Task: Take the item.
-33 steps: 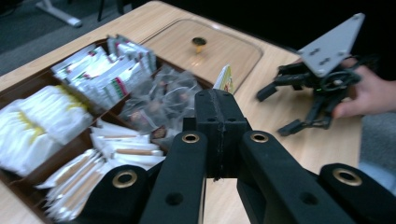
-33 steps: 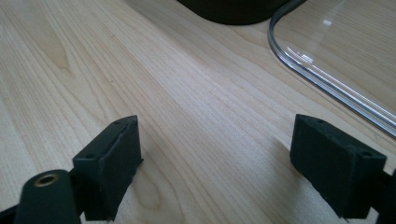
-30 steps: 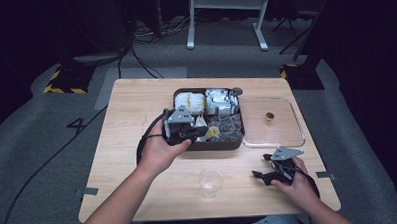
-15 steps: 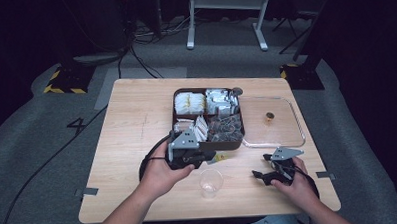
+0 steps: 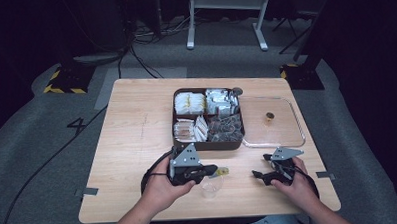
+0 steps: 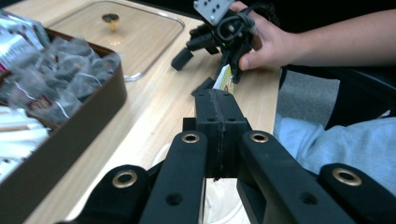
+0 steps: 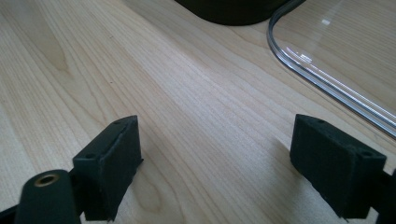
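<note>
The yellow packet [image 5: 221,170] sticks out of the tip of the left gripper [image 5: 214,169], pinched between its closed jaws; in the left gripper view the packet [image 6: 225,79] shows as a thin yellow-and-white edge just past the black pads pressed together. Directly below the gripper's tip stands a clear plastic cup [image 5: 209,185] on the wooden table [image 5: 132,144], so the packet hangs just above the cup's rim. Beyond the gripper sits the brown compartment tray [image 5: 207,143] full of sachets and tea bags, with the clear lid [image 5: 282,131] lying flat beside it. The right gripper [image 5: 260,174] rests low over the table, well apart from the packet, its jaws spread wide with nothing between them; in its own view bare wood lies between the pads, and the lid's edge [image 7: 327,88] curves past just ahead.
</note>
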Action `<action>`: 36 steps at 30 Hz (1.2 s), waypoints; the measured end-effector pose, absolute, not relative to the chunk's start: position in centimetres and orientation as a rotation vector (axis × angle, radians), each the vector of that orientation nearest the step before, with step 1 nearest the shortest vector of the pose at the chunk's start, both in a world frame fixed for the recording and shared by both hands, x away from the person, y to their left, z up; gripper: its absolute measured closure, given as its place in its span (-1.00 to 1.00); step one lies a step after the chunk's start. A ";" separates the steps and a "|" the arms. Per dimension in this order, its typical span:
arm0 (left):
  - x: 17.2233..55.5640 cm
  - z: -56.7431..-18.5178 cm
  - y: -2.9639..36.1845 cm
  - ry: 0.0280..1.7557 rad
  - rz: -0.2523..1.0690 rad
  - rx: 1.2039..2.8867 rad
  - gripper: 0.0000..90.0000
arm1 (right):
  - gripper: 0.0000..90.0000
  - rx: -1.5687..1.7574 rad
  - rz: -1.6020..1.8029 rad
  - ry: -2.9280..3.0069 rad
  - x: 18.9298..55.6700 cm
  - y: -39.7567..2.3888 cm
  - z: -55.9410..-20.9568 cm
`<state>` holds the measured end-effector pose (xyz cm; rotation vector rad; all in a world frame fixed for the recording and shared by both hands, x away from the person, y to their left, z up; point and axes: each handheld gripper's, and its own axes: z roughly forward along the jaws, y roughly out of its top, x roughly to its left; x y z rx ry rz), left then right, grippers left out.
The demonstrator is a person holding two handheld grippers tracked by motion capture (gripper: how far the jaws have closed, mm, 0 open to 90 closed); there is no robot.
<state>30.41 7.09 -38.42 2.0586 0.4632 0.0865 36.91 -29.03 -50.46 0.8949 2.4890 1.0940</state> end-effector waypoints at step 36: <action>30.8 -41.1 7.1 0.490 0.124 2.059 0.22 | -0.63 0.894 1.096 2.489 36.9 -29.0 -50.5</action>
